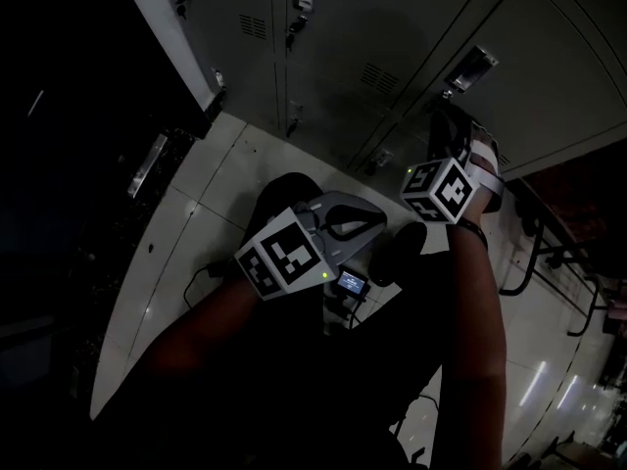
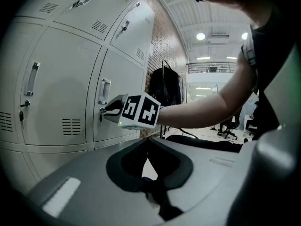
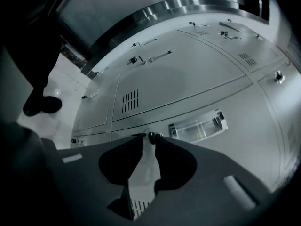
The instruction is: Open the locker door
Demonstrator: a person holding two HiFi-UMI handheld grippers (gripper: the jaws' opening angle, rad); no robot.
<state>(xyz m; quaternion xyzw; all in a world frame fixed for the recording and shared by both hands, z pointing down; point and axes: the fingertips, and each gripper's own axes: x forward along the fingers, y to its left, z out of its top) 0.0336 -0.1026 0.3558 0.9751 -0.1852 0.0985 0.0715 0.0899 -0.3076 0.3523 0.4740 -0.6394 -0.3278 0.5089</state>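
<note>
Grey metal lockers fill the top of the head view. On one locker door (image 1: 549,76) (image 2: 120,79) (image 3: 244,145) I see a clear handle (image 1: 473,67) (image 2: 104,91) (image 3: 197,125) with a small key (image 1: 448,94) (image 2: 100,111) (image 3: 151,136) in the lock just below it. My right gripper (image 1: 446,112) (image 2: 103,111) (image 3: 149,136) reaches to that lock, its jaws closed on the key. The door is closed. My left gripper (image 1: 382,223) (image 2: 146,139) hangs back near my body, shut with nothing in it.
Neighbouring locker doors with vents and handles surround the target. Dark shoes (image 1: 284,189) stand on the pale tiled floor, with a small lit device (image 1: 351,284) and cables nearby. A dark rack (image 1: 147,164) borders the left. A clothes rack (image 2: 164,86) stands beyond the lockers.
</note>
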